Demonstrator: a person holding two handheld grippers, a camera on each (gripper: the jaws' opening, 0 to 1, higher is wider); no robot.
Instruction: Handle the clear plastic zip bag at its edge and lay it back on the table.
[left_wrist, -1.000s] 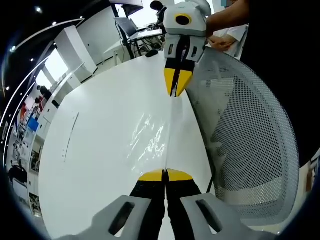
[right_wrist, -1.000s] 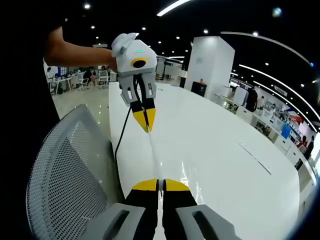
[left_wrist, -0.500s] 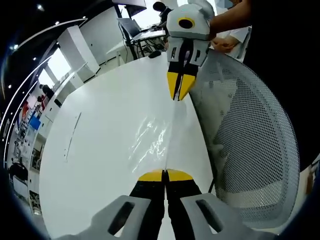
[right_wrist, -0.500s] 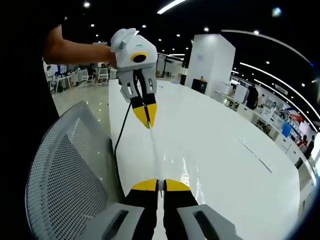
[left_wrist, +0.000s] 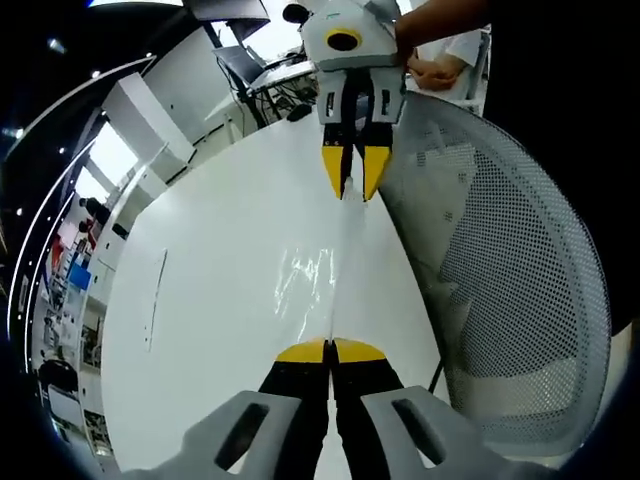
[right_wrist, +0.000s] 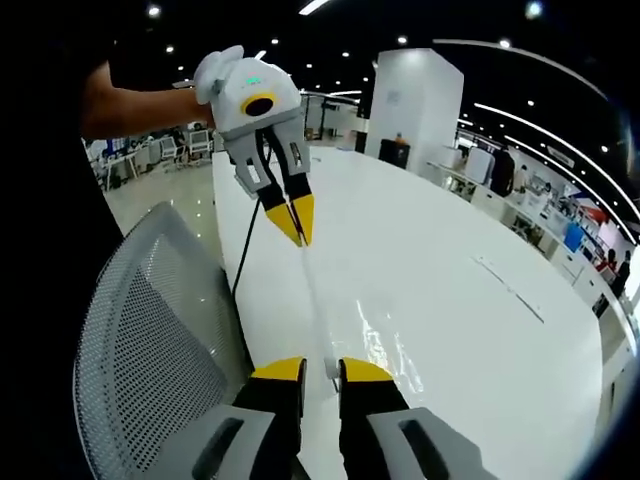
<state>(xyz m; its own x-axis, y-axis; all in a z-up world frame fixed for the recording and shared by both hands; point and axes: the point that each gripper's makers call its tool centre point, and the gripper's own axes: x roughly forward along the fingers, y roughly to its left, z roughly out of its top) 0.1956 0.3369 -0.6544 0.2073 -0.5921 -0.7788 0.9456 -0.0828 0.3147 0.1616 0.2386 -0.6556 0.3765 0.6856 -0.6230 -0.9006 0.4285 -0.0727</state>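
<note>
The clear plastic zip bag (left_wrist: 312, 280) lies crinkled over the white table (left_wrist: 200, 250), its edge running as a thin line between the two grippers. My left gripper (left_wrist: 330, 351) is shut on the near end of that edge; in the right gripper view it appears as the left gripper (right_wrist: 297, 225), pinching the bag's far end. My right gripper (right_wrist: 322, 372) stands open, with the bag (right_wrist: 375, 340) edge lying loose between its yellow tips. In the left gripper view the right gripper (left_wrist: 350, 178) shows its tips slightly apart over the bag's far end.
A grey mesh chair back (left_wrist: 500, 280) (right_wrist: 150, 350) stands against the table's side. A black cable (right_wrist: 240, 270) hangs down from the left gripper. A person's arm (right_wrist: 140, 100) holds that gripper. A thin strip (right_wrist: 510, 290) lies on the table (right_wrist: 450, 250) farther out.
My right gripper's jaws have parted and let go of the bag's edge. The left gripper stays shut on its end. Both views shifted a little.
</note>
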